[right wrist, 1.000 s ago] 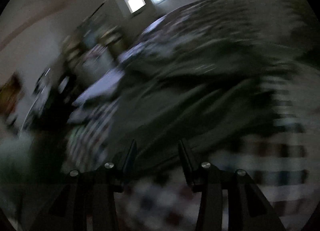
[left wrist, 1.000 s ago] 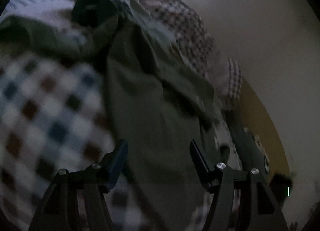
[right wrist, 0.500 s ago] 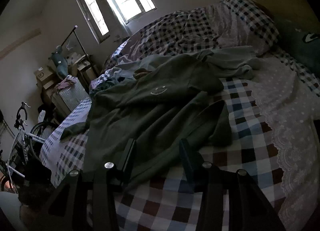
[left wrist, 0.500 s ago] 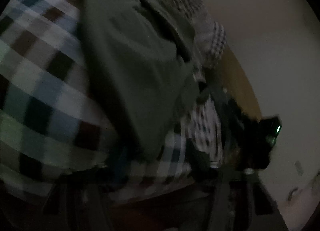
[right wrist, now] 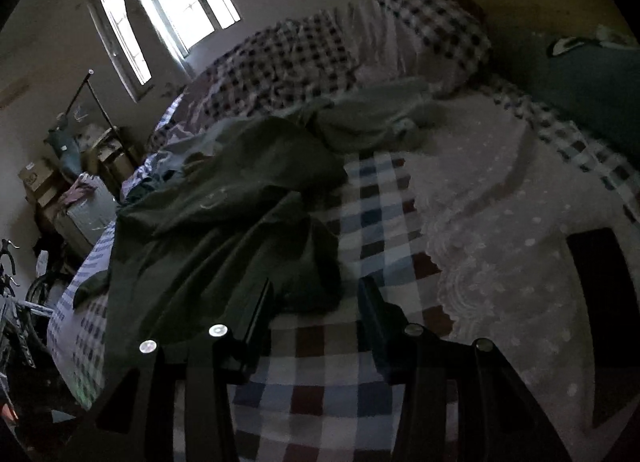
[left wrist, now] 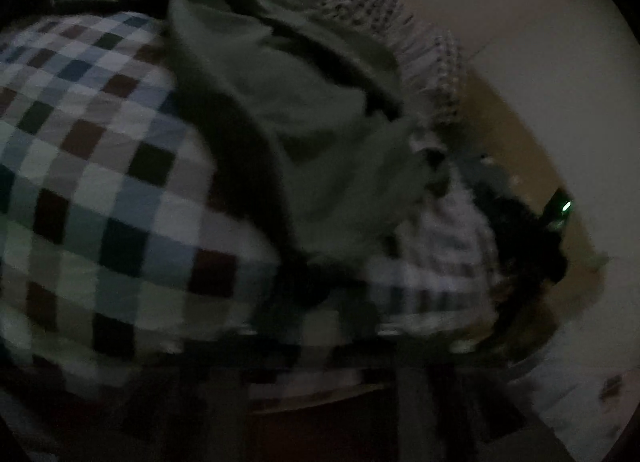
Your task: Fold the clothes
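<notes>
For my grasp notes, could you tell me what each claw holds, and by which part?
The right claw holds nothing: it stands open over the dark green garment. The left claw is too dark and blurred to tell.

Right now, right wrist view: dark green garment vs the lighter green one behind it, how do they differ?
The dark green garment is much darker; the lighter green garment is pale grey-green. The dark one lies nearer the right gripper, its lower edge between the open fingers; the lighter one sits further up the bed, by the checked pillow. The dark one is spread wide; the lighter one is bunched up. Both lie unfolded and rumpled on the bed.
</notes>
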Tool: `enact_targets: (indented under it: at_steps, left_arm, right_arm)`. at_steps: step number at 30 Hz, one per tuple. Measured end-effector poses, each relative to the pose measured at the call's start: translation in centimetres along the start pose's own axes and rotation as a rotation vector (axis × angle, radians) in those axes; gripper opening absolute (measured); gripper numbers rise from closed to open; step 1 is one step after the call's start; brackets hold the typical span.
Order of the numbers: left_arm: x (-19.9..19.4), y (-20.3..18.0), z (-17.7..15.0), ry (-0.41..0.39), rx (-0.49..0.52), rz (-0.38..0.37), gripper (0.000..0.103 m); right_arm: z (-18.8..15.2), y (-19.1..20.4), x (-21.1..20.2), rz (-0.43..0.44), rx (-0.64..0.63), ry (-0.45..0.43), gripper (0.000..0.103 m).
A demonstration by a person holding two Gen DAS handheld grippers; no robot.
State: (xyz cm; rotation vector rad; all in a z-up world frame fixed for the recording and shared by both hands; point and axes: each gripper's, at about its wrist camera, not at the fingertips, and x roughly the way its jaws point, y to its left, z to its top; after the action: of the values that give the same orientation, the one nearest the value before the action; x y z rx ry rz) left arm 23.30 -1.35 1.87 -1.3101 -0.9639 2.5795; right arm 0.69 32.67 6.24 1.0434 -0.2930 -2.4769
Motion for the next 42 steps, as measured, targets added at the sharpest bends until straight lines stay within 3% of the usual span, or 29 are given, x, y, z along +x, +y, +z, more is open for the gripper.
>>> enact_targets:
  at_steps: [7, 8, 9, 11, 13, 17, 20, 25, 29, 30, 33, 42]
  left_arm:
    - [0.2, -2.5, 0.0, -0.056, 0.154, 0.053, 0.063]
    - [0.3, -3.1, 0.1, -0.065, 0.186, 0.079, 0.058]
    - [0.6, -3.5, 0.2, -0.069, 0.209, 0.104, 0.035]
    - [1.3, -3.6, 0.6, -0.056, 0.215, 0.136, 0.004]
    - [1.4, -3.0, 1.0, -0.053, 0.197, 0.126, 0.004]
    - [-1.5, -2.5, 2.5, -0.147, 0.191, 0.125, 0.003]
    - [-4.8, -1.0, 4.3, -0.225, 0.111, 0.106, 0.002]
    - [-10.8, 0.3, 7.2, -0.356, 0.065, 0.086, 0.002]
    - [-12.5, -0.5, 7.4, -0.374, 0.132, 0.104, 0.002]
    - [-12.6, -0.6, 7.3, -0.374, 0.142, 0.115, 0.002]
    - [-12.9, 0.2, 7.2, -0.381, 0.107, 0.126, 0.002]
    - [-14.2, 1.4, 7.6, -0.405, 0.057, 0.152, 0.002]
  right_arm:
    - [0.4, 2.4, 3.3, -0.002, -0.119, 0.048, 0.047]
    - [0.4, 2.7, 3.8, -0.003, -0.129, 0.051, 0.047]
    - [0.4, 2.9, 4.2, -0.013, -0.137, 0.054, 0.046]
    - [0.3, 3.3, 5.0, -0.041, -0.154, 0.059, 0.035]
    - [0.2, 3.6, 5.6, -0.079, -0.168, 0.060, 0.000]
    - [0.5, 3.5, 3.8, -0.129, -0.165, -0.023, 0.000]
    - [1.1, 2.8, 0.2, -0.146, -0.130, -0.140, 0.000]
    - [1.0, 2.0, -4.3, -0.070, -0.081, -0.218, 0.000]
    - [-0.4, 4.3, -3.3, 0.043, -0.115, -0.118, 0.006]
    - [-1.0, 5.4, -2.6, 0.063, -0.149, -0.078, 0.012]
    - [-3.1, 8.3, -0.8, 0.114, -0.254, 0.030, 0.050]
    - [-6.7, 13.7, 3.0, 0.068, -0.385, 0.103, 0.051]
